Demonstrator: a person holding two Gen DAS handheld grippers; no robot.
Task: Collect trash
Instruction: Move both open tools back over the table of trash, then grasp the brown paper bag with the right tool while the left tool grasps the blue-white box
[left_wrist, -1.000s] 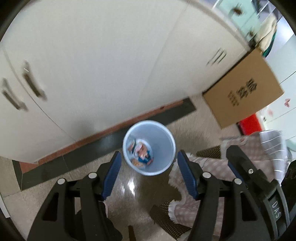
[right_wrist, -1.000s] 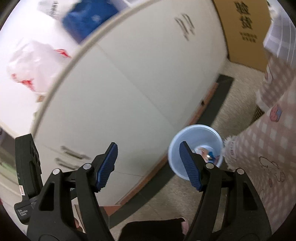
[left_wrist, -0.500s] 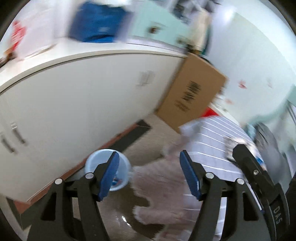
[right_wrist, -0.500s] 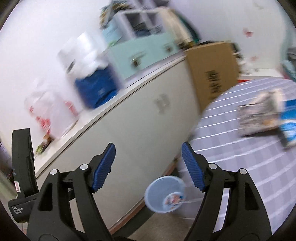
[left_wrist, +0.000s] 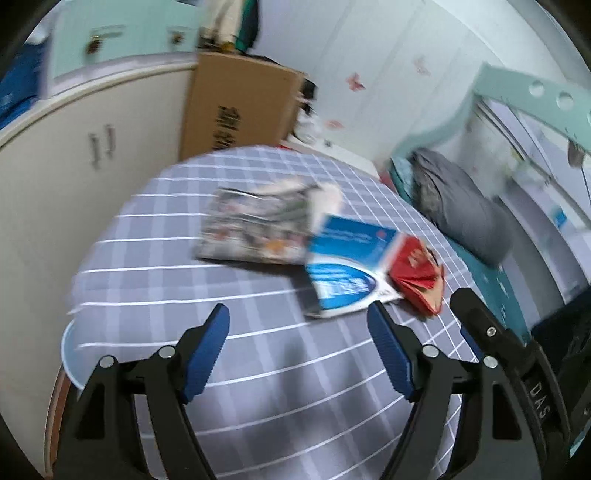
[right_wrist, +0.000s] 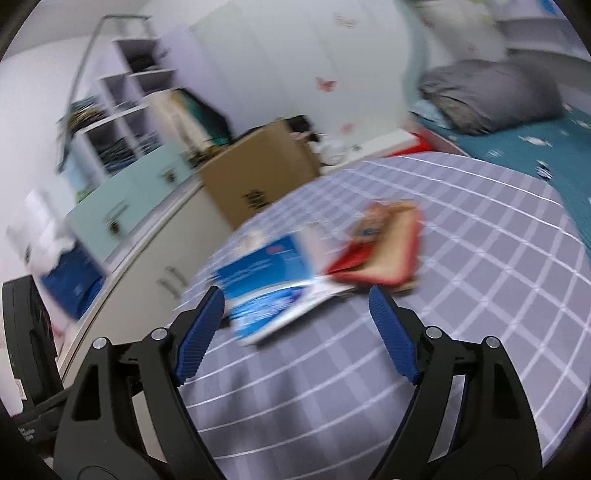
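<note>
Checked worktop (left_wrist: 155, 280) filling view; both tools (left_wrist: 297, 328) (right_wrist: 295, 314) hanging spread, empty; red wrapper (left_wrist: 419, 280) looking light, crinkly; pinching raised edge.

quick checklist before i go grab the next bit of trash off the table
1. Left gripper open and empty: ok.
2. Right gripper open and empty: ok.
3. Trash left on the table: ok, a blue packet, a red wrapper and a grey printed packet lie there.
4. Pieces apart for a clean grab: not ok, blue packet overlaps the grey one and touches the red wrapper.
5. Bin within sight: ok, its rim shows beside the table's edge.
6. Sharp view of the trash: not ok, both views blurred.
</note>
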